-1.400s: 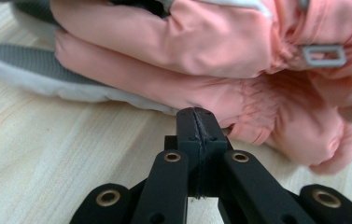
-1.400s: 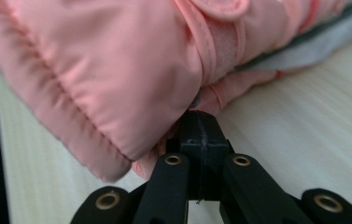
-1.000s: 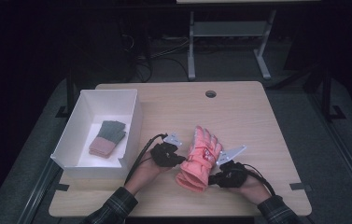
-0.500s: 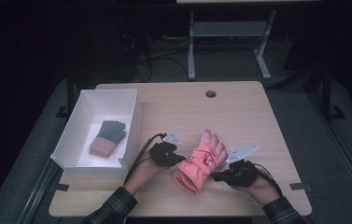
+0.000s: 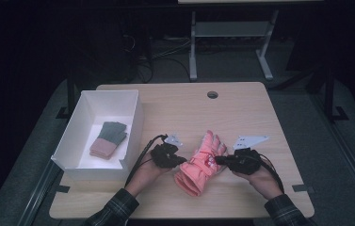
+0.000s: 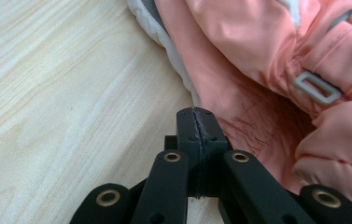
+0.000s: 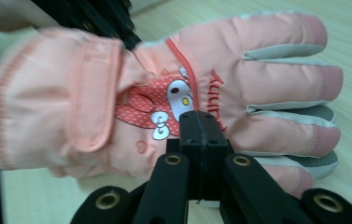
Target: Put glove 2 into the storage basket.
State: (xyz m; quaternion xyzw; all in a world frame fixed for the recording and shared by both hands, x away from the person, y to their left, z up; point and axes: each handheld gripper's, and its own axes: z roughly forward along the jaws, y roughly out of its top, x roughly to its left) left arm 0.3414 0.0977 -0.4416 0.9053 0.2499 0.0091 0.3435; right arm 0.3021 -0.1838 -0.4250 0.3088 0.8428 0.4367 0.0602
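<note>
Your pink ski glove (image 5: 202, 163) lies right of the white box (image 5: 133, 123), cuff toward you, fingers slanting away. Your left gripper (image 5: 181, 160) is just left of the cuff end, your right gripper (image 5: 217, 160) at its right edge; both have jaws pressed together, pinching nothing visible.

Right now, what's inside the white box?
Inside the white rectangular box lies one small knitted glove, grey-green with a pink cuff, on the box floor. Whether anything is under the glove is covered, so I can't tell.
</note>
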